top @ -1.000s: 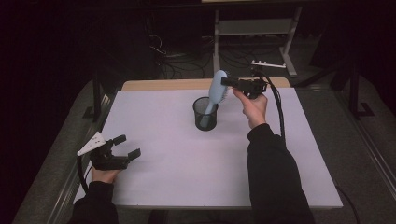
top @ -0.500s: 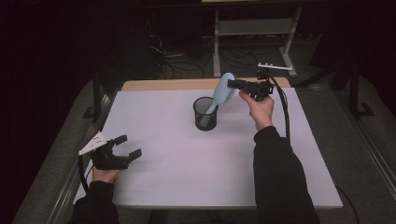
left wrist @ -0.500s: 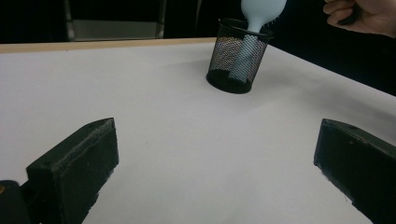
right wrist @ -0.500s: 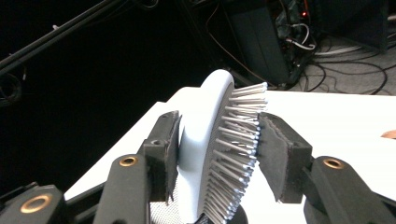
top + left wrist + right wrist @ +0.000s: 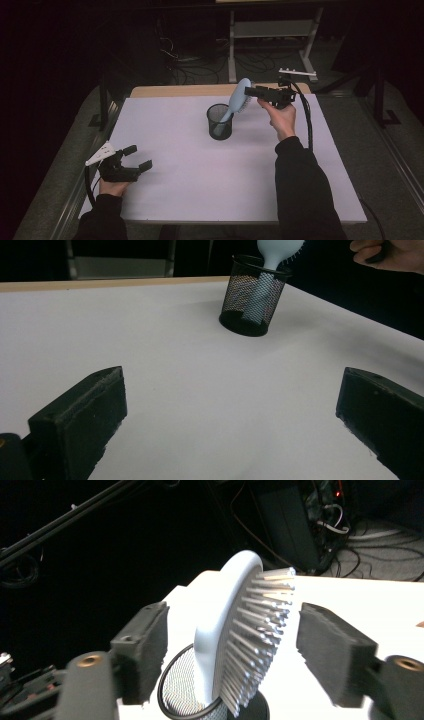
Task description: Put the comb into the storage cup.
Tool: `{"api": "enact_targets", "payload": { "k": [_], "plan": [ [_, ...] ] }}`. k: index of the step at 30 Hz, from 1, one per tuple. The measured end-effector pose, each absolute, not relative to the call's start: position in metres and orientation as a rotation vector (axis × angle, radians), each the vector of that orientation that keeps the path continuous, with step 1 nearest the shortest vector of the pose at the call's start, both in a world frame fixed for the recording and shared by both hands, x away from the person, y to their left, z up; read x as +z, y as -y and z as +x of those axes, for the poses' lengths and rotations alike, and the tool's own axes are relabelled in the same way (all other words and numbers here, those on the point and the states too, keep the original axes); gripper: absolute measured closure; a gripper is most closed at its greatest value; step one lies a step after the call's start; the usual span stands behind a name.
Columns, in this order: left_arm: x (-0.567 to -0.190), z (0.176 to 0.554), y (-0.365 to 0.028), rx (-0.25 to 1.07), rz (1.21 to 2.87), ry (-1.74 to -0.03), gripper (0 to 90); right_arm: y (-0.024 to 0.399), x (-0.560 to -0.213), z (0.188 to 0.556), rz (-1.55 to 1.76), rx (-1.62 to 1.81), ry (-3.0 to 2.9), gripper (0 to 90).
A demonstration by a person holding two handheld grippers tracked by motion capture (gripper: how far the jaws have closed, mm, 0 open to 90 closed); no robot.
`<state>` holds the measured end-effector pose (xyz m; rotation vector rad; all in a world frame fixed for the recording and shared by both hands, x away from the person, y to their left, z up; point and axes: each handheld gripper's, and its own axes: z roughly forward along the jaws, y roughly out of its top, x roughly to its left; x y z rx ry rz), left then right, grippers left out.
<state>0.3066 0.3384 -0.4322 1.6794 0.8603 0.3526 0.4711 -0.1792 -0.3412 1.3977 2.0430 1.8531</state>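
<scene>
With our right tool (image 5: 232, 645) just having opened off the pale blue plastic hairbrush (image 5: 235, 630), whose handle stands in the black wire-mesh cup (image 5: 219, 121) below while its head leans between the pads, withdrawing carelessly could snag bristles and tip the cup.

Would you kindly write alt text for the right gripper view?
A pale blue hairbrush stands handle-down in a black mesh cup, its head between the open pads of the right gripper, neither touching it; the jaws have just been opening. Behind, a white table and dark floor.
</scene>
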Motion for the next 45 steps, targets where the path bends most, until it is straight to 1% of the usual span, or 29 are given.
{"api": "enact_targets", "payload": {
  "k": [7,11,12,14,15,20,34,45],
  "plan": [
    [-0.434,0.307,-0.339,0.343,1.687,-0.87,0.0,0.187,-0.339,0.465,1.32,1.888,-2.079,16.7],
    [-0.433,0.307,-0.338,0.345,1.686,-0.871,0.0,0.186,-0.337,0.46,1.285,1.804,-2.13,12.6],
    [-0.433,0.307,-0.338,0.345,1.687,-0.871,0.0,0.186,-0.336,0.459,1.274,1.777,-2.151,10.7],
    [-0.433,0.306,-0.338,0.346,1.685,-0.873,0.0,0.185,-0.336,0.458,1.254,1.718,-2.18,1.4],
    [-0.433,0.306,-0.338,0.346,1.685,-0.873,0.0,0.184,-0.335,0.456,1.251,1.674,-2.191,0.0],
    [-0.434,0.305,-0.339,0.347,1.683,-0.876,0.0,0.184,-0.337,0.45,1.208,1.523,-2.235,0.0],
    [-0.433,0.305,-0.34,0.353,1.678,-0.88,0.0,0.213,-0.343,0.424,1.209,1.551,-2.206,0.0],
    [-0.435,0.306,-0.34,0.345,1.687,-0.885,0.0,0.228,-0.352,0.409,1.205,1.504,-2.214,0.0]
  ]
}}
